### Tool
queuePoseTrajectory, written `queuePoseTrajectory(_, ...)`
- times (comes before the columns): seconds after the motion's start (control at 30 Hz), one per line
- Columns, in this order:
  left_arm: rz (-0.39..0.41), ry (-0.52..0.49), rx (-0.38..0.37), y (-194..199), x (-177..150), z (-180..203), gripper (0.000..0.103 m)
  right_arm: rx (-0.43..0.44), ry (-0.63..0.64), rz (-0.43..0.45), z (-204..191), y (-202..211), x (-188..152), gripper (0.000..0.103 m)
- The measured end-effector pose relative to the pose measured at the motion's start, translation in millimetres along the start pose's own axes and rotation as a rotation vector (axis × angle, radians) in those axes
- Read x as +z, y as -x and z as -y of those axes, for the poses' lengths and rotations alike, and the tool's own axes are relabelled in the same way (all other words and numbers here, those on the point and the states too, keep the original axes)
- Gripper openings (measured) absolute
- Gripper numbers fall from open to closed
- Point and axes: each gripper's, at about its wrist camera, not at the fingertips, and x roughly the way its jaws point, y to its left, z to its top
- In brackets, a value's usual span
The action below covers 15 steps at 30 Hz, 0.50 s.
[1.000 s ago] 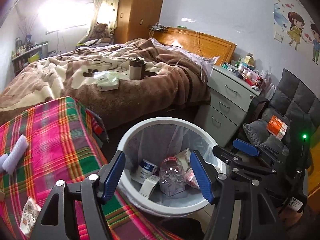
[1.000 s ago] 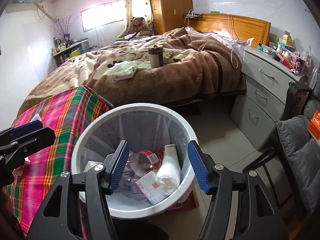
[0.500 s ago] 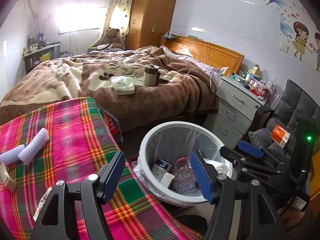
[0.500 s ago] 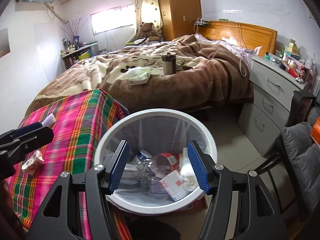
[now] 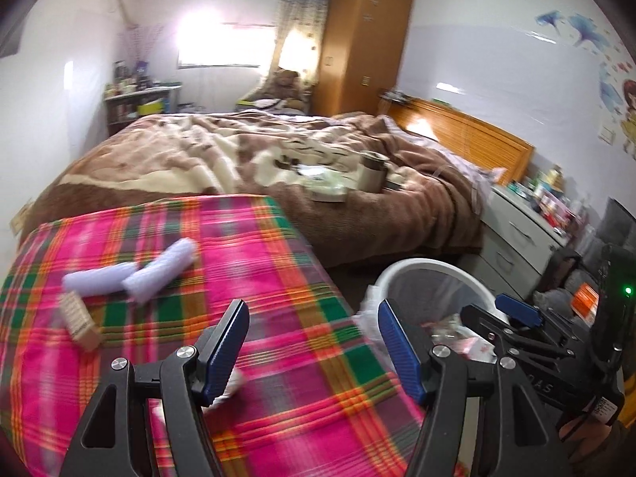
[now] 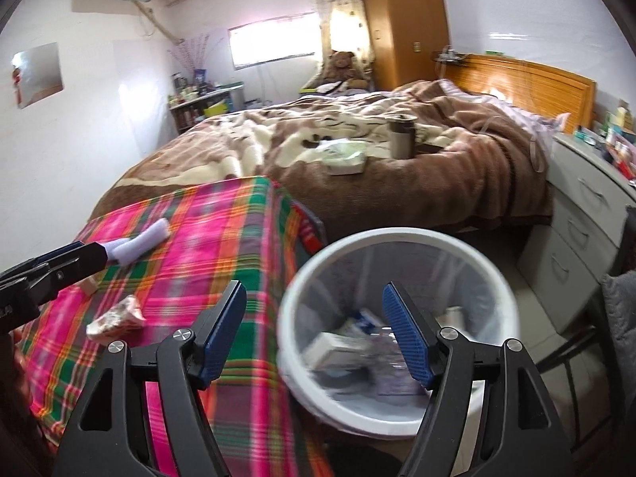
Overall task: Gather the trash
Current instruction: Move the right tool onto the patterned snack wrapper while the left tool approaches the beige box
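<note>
Both tools gape wide, holding nothing. The left tool (image 5: 314, 342) hangs over the pink plaid-covered table (image 5: 278, 278) — its left finger partly hides a crumpled white wrapper (image 5: 232, 383). The right tool (image 6: 314, 332) frames the white round plastic bin (image 6: 397, 238), lower centre, its contents blurred.

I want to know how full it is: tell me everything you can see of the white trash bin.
The trash bin is round, white and looks plastic, lined with a thin translucent bag whose edge folds over the rim. It stands upright on the floor, right beside the plaid-covered table, in front of the bed. Boxes, wrappers and other blurred trash cover its bottom; most of its depth is unfilled. Neither gripper touches it.
</note>
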Motion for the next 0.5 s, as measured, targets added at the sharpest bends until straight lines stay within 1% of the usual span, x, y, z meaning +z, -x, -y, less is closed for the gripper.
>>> queuePoseTrajectory(0.17, 0.002, 0.059, 0.083, 7, -4, -43, 0.067, 0.060, 0.049, -0.029, -29, -12, -3, 0.073)
queuePoseTrajectory(0.33, 0.004, 0.099, 0.161, 14, -9, -82, 0.067, 0.104, 0.068, -0.042, -47, -20, -1, 0.073)
queuePoseTrajectory(0.43, 0.007, 0.133, 0.191, 18, -13, -102, 0.067, 0.133, 0.077, -0.050, -60, -24, -1, 0.073)
queuePoseTrajectory(0.5, 0.004, 0.145, 0.207, 20, -15, -114, 0.067, 0.167, 0.091, -0.070, -70, -29, -4, 0.073)
